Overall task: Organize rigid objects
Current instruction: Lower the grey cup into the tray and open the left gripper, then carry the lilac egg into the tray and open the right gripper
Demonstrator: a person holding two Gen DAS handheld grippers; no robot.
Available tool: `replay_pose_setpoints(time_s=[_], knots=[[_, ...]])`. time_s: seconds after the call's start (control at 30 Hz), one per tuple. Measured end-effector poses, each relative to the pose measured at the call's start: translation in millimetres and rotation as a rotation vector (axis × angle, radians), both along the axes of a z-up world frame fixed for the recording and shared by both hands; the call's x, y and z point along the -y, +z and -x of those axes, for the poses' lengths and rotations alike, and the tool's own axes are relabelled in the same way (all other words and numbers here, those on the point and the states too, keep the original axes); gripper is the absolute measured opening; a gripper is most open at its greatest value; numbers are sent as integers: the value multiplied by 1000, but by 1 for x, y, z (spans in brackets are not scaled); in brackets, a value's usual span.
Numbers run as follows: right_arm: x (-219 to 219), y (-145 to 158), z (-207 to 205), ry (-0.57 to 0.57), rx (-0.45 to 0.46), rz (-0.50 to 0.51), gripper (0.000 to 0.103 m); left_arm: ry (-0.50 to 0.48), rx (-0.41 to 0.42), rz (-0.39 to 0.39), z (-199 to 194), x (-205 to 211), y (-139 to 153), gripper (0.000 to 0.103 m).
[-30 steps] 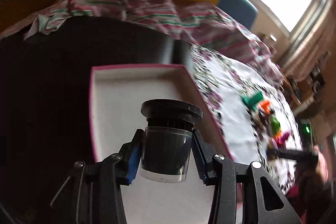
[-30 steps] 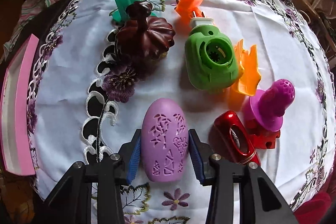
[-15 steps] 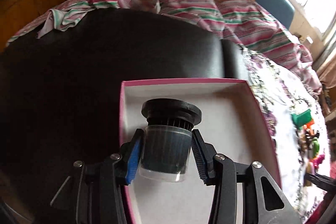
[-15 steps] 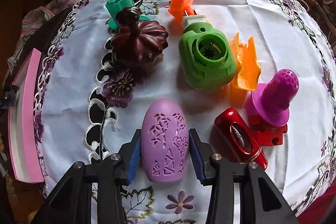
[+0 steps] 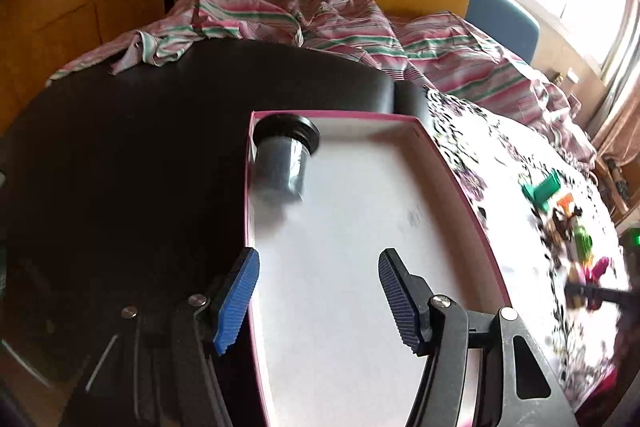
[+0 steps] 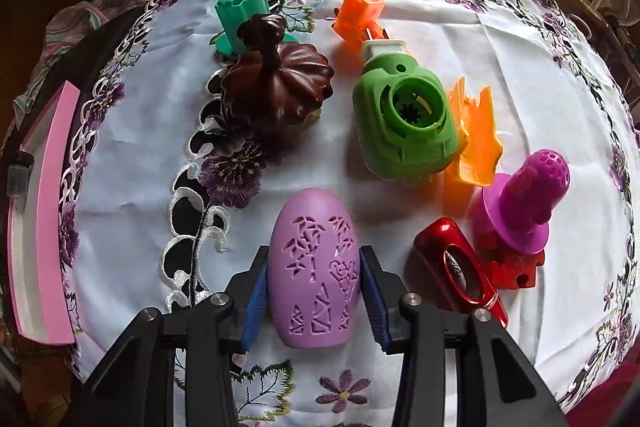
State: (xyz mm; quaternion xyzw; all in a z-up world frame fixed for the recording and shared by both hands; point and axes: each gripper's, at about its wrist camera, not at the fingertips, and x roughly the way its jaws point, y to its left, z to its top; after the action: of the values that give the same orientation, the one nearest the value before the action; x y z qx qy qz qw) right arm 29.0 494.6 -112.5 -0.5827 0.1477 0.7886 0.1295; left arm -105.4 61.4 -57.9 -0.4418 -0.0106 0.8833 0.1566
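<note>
A dark jar with a black lid (image 5: pixel 282 163) lies in the far left corner of the pink-rimmed white box (image 5: pixel 460 183). My left gripper (image 5: pixel 316 263) hovers over the box's near part, its jaws opening with nothing between them. In the right wrist view, my right gripper (image 6: pixel 314 259) is shut on a purple egg-shaped shell with cut-out patterns (image 6: pixel 312 223), which rests on the embroidered white cloth (image 6: pixel 136 187). The box (image 6: pixel 52 207) shows at that view's left edge, and the jar (image 6: pixel 18 175) is just visible inside it.
Beyond the egg stand a brown pumpkin-shaped lid (image 6: pixel 276 87), a teal piece (image 6: pixel 240 11), an orange block (image 6: pixel 358 13), a green housing (image 6: pixel 406 123), an orange clip (image 6: pixel 478 143), a magenta piece (image 6: pixel 524 203) and a red ring part (image 6: pixel 460 267). Striped cloth (image 5: pixel 360 35) lies behind the black surface (image 5: pixel 120 167).
My left gripper opened and let go of the jar, which now lies in the box's far corner, then drew back. The right gripper kept its hold on the egg and stayed put.
</note>
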Motion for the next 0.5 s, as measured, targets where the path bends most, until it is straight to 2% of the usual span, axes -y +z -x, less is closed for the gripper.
replay_pose_setpoints(time_s=[0.13,0.2,0.33,0.5], knots=[[17,0,8,56,-15,-18,43,-15,-22,4,-26,-4,7,63],[27,2,8,103,-23,-22,43,-24,-37,5,-36,-6,11,67],[48,4,9,199,-27,-49,43,-23,-57,19,-51,-8,16,68],[58,7,6,251,-34,-69,43,-11,-80,53,-60,-9,22,68]])
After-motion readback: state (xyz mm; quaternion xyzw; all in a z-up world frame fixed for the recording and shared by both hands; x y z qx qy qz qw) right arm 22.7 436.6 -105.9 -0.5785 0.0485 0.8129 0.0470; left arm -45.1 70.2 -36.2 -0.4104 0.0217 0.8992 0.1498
